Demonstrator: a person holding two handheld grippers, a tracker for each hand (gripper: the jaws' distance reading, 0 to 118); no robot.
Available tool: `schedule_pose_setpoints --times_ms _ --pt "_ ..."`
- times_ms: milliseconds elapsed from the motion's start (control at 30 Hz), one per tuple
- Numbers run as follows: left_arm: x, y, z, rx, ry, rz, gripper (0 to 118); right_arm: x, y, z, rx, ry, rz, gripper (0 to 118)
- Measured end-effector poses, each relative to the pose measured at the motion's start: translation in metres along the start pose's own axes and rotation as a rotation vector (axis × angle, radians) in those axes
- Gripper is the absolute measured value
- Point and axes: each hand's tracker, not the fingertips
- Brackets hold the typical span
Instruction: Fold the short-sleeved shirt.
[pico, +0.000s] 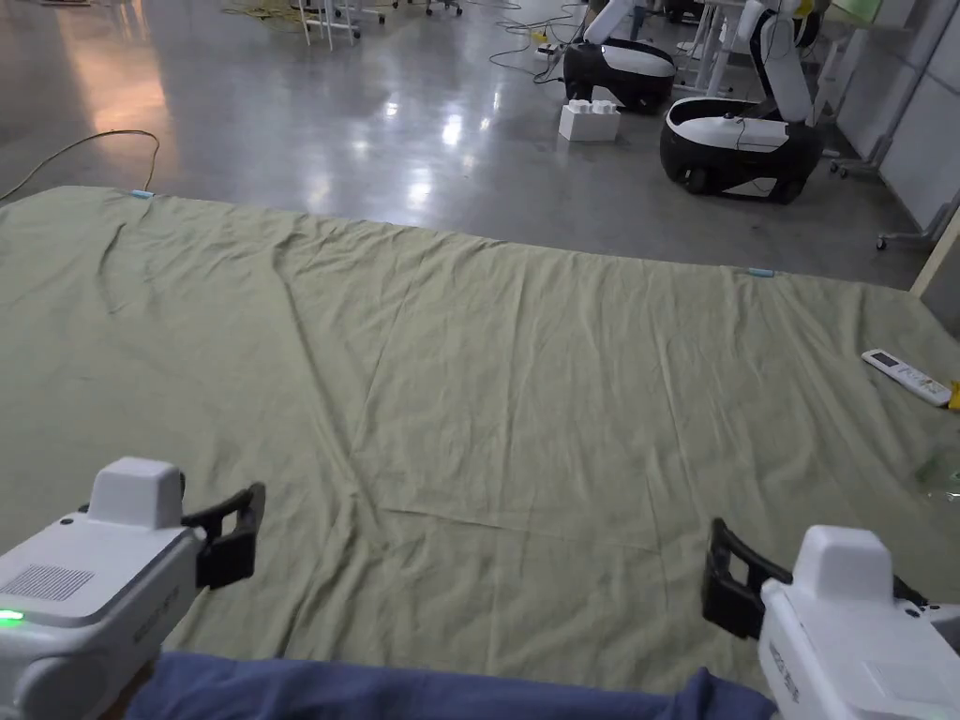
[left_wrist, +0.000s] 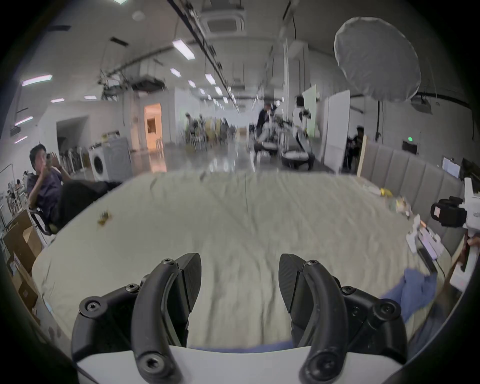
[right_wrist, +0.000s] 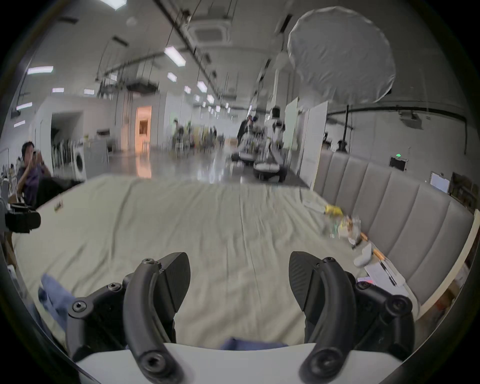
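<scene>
Blue shirt (pico: 422, 692) lies bunched at the near edge of the green-sheeted bed (pico: 487, 394), below and between the left gripper (left_wrist: 240, 283) and right gripper (right_wrist: 239, 282), both with jaws spread apart, grasping nothing, hovering over the sheet.

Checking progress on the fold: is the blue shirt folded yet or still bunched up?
Cannot tell fully: the blue shirt lies at the near edge of the green sheet, mostly cut off. Its visible part looks rumpled.
</scene>
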Motion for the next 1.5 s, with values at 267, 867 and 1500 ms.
schedule_pose_setpoints --times_ms 267,867,1500 --pt "0.04 0.029 0.017 0.198 0.06 0.016 15 -0.036 0.027 0.007 0.242 -0.02 -0.024 22" --pt "-0.013 0.037 0.03 0.076 0.072 0.09 1 -0.044 0.037 -0.001 0.26 0.016 0.007 0" --pt "-0.155 -0.118 -0.028 -0.634 -0.297 0.539 80 -0.053 0.011 -0.012 0.129 0.07 0.042 0"
